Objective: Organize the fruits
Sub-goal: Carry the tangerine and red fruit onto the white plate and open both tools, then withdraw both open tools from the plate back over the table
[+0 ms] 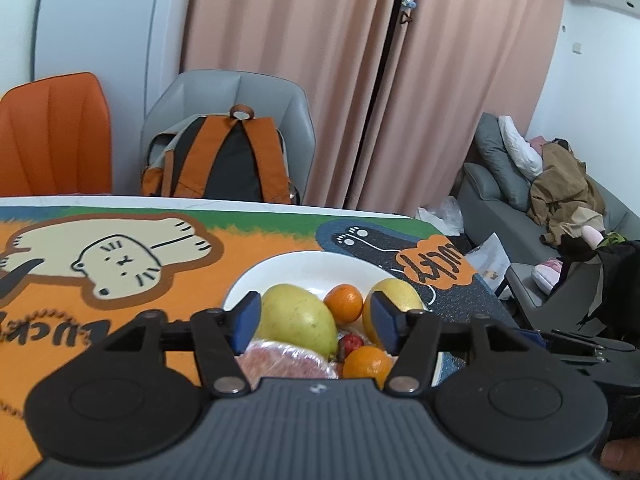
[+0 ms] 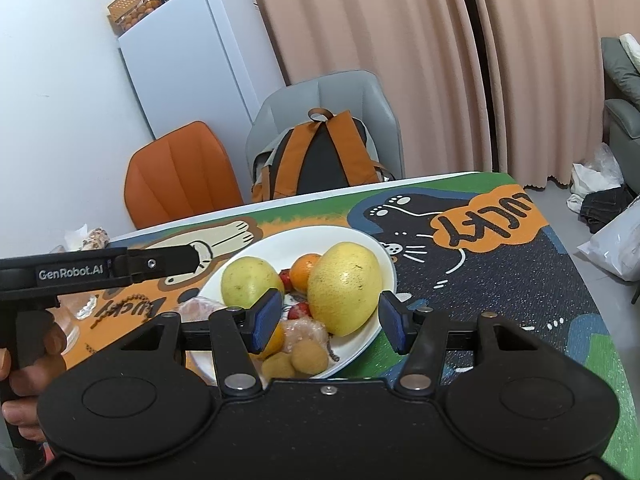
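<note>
Left gripper (image 1: 316, 322) low in the centre of the left wrist view, blue pads apart, nothing pressed between them, hanging over the near side of the white plate (image 1: 280, 268). On the plate in that view: a yellow-green mango (image 1: 298, 320) just right of the left pad, a small orange (image 1: 344, 302) behind it, a second yellow fruit (image 1: 394, 300) partly hidden behind the right pad, another orange (image 1: 366, 364) at the lower right, a red strawberry (image 1: 350, 344) between them, and pink fruit in clear wrap (image 1: 280, 360) at the near rim. Right gripper (image 2: 328, 322) at the lower centre of the right wrist view, pads also apart and gripping nothing, above the near edge of the same plate (image 2: 372, 344). There, a big yellow mango (image 2: 344, 288) in the middle of the frame, a rounder yellow-green one (image 2: 250, 282) to its left, an orange (image 2: 306, 268) behind and between them, two small brown round fruits (image 2: 308, 356) at the near rim, touching each other. Plate resting on a colourful cat-print mat (image 2: 500, 280) over the table. Body of the left gripper entering from the left edge of this view, held by a hand (image 2: 28, 360) at the lower left. In the upper half, an orange chair (image 2: 180, 176), a grey chair (image 2: 332, 96) with a backpack (image 2: 320, 156) on it, a white fridge (image 2: 200, 60) and pink curtains (image 2: 400, 60).
</note>
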Action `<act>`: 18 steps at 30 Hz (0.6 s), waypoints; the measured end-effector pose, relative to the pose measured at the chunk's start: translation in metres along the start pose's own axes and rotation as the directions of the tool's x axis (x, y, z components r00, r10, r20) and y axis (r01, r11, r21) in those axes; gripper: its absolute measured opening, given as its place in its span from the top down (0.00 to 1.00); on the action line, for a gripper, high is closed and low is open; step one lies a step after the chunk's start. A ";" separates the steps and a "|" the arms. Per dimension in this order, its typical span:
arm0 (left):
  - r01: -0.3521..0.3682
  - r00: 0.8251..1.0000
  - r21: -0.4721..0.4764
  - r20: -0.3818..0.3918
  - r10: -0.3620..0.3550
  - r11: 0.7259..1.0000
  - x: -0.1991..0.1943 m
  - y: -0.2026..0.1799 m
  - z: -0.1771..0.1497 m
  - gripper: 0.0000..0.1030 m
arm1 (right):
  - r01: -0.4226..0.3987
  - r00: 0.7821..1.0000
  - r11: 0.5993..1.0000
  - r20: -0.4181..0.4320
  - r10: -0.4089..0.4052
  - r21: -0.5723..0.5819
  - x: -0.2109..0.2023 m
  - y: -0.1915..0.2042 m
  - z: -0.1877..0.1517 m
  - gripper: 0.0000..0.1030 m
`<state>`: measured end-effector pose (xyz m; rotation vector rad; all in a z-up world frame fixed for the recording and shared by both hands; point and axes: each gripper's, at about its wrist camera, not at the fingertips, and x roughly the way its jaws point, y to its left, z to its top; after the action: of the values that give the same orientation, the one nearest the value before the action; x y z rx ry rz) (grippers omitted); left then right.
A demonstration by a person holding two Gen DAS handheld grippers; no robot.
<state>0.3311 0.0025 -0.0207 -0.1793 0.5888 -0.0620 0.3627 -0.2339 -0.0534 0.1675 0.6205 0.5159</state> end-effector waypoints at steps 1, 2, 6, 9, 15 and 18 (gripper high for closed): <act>-0.004 1.000 -0.004 -0.001 0.004 1.000 -0.003 0.001 -0.001 0.36 | -0.001 1.000 1.000 0.001 0.001 -0.003 -0.002 0.002 0.000 0.46; -0.011 1.000 -0.006 -0.003 0.011 1.000 -0.006 0.002 -0.003 0.31 | -0.003 1.000 1.000 0.002 0.003 -0.006 -0.004 0.004 -0.001 0.44; -0.020 1.000 -0.019 -0.003 0.020 1.000 -0.019 0.005 -0.009 0.26 | -0.007 1.000 1.000 0.005 0.007 -0.023 -0.014 0.012 -0.002 0.38; -0.027 1.000 -0.034 -0.007 0.027 0.999 -0.029 0.007 -0.013 0.23 | -0.010 1.000 0.999 0.009 0.011 -0.032 -0.021 0.018 -0.001 0.33; -0.049 0.999 -0.060 0.000 0.049 0.997 -0.050 0.016 -0.022 0.11 | -0.022 1.000 0.998 0.013 0.022 -0.052 -0.034 0.030 -0.004 0.20; -0.058 0.998 -0.071 -0.006 0.057 0.996 -0.056 0.021 -0.028 0.10 | -0.021 1.000 0.998 0.012 0.021 -0.055 -0.039 0.033 -0.005 0.13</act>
<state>0.2687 0.0256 -0.0167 -0.2315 0.6006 0.0143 0.3194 -0.2249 -0.0274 0.1257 0.5924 0.5510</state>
